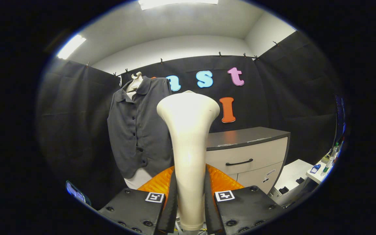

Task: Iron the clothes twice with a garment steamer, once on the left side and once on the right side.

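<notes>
A cream garment steamer (188, 140) stands upright between my fingers, its narrow handle clamped by both and its wide head flaring above them. My gripper (190, 199) is shut on that handle. Beyond the fingers and to the left, a dark grey buttoned shirt (139, 130) hangs on a pale mannequin torso (135, 81) against the black cloth wall. The steamer head sits just right of the shirt's edge in view, and I cannot tell how far it is from the fabric. An orange surface (220, 181) shows behind the handle.
A cabinet (250, 156) with a dark top and a black drawer handle stands to the right of the shirt. Lower right, a white box (292, 178) and a small table with bottles (325, 164). A phone-like screen (75, 192) lies lower left.
</notes>
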A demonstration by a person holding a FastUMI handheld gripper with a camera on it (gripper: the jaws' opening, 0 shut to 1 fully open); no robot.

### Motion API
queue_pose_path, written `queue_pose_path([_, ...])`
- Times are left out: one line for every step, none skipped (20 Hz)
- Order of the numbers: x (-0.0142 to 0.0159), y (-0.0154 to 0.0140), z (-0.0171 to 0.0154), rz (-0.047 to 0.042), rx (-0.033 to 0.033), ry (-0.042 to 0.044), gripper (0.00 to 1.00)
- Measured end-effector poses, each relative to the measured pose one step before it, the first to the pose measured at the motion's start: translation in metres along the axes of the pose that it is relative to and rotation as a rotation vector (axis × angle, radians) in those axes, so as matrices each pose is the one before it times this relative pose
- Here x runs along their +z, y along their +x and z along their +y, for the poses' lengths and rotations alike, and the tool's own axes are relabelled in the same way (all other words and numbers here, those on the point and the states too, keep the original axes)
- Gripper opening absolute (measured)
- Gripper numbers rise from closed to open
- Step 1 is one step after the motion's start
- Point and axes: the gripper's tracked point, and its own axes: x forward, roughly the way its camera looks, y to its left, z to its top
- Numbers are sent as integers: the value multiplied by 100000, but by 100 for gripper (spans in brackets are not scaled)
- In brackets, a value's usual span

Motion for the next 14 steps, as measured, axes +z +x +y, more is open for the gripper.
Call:
queue_pose_path([127,-42,48,-213,-3,-85,43])
queue_pose_path([17,-14,-3,-145,-218,-82,43])
queue_pose_path([-62,-44,-133,-23,-304,102,43])
queue_pose_path([-16,-13,-26,53,-178,203,43])
queue_pose_path([48,-64,-16,45,-92,245,43])
queue_pose_path([17,47,47,58,-21,161,43])
queue_pose_path([-3,96,94,82,-28,47,43])
queue_pose_path([-80,43,26,-91,-18,-52,43])
queue_pose_path([121,-31,28,-151,33,-66,43])
queue_pose_path([14,58,56,-111,103,-63,43])
queue_pose_path([92,-66,34,-70,132,-81,43])
queue_pose_path([70,42,58,-190,180,-67,43])
queue_pose_path([-12,27,53,-125,138,-119,43])
queue_pose_path([42,-46,-28,-243,-48,-83,43])
